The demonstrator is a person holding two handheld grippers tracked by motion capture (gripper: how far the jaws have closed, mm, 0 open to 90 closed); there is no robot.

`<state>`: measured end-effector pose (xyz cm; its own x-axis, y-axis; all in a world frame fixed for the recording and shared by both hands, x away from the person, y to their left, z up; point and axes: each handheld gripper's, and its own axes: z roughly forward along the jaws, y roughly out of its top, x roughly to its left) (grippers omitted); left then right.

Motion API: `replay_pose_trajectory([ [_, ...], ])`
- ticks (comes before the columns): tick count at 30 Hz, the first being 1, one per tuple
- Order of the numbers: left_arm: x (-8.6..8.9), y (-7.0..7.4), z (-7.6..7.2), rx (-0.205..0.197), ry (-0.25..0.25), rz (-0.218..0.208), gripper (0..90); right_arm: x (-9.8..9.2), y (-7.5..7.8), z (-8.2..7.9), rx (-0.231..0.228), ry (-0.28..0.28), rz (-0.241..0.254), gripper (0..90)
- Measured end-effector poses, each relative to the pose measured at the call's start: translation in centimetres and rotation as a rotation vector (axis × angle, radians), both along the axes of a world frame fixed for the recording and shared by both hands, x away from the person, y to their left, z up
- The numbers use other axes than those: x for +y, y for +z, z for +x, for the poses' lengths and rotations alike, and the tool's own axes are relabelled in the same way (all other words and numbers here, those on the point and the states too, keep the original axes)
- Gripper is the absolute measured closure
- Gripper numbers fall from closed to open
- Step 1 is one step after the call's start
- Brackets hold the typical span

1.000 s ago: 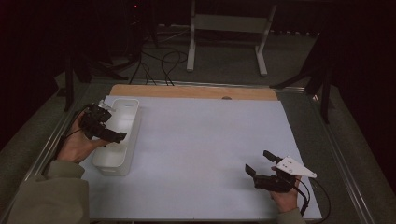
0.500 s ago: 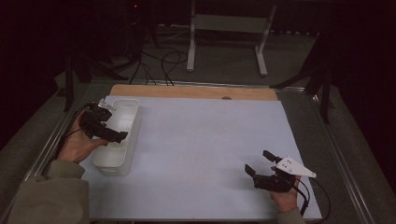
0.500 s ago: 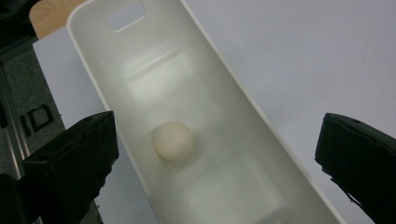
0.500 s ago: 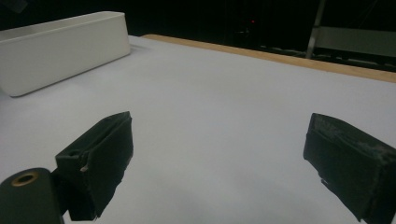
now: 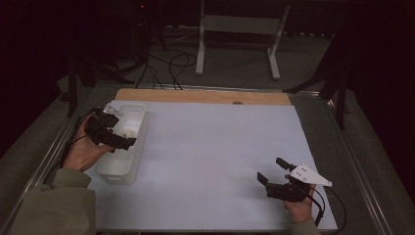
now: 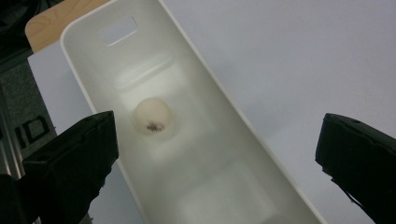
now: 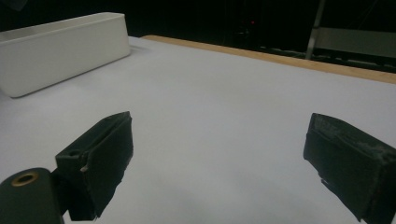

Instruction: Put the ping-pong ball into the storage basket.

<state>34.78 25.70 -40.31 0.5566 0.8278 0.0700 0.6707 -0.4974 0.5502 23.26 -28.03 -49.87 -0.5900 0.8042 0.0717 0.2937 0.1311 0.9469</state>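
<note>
A long white bin (image 5: 123, 166) stands at the left of the white table top (image 5: 210, 147). Inside it lies a small pale round thing with a dark spot (image 6: 153, 118), near the bin's far end. My left gripper (image 5: 122, 142) hovers over the bin, open, its jaws wide apart with nothing between them (image 6: 215, 163). My right gripper (image 5: 272, 173) rests low over the table near the front right corner, open and holding nothing (image 7: 219, 158). From there the bin (image 7: 60, 46) sits far off at the upper left.
A wooden strip (image 5: 205, 96) runs along the table's far edge. Metal rails border the table at left and right. A white stand (image 5: 240, 29) and cables (image 5: 166, 63) occupy the dark floor beyond. A cable (image 5: 333, 208) trails from the right gripper.
</note>
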Motion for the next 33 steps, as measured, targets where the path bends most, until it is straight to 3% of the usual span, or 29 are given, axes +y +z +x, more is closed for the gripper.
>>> replay_pose_trajectory([
  [33,-2.8,-0.6,-0.6,-0.034,-0.084,-0.025,0.0,0.0,0.0,0.0,-0.002,-0.002,0.001,8.1],
])
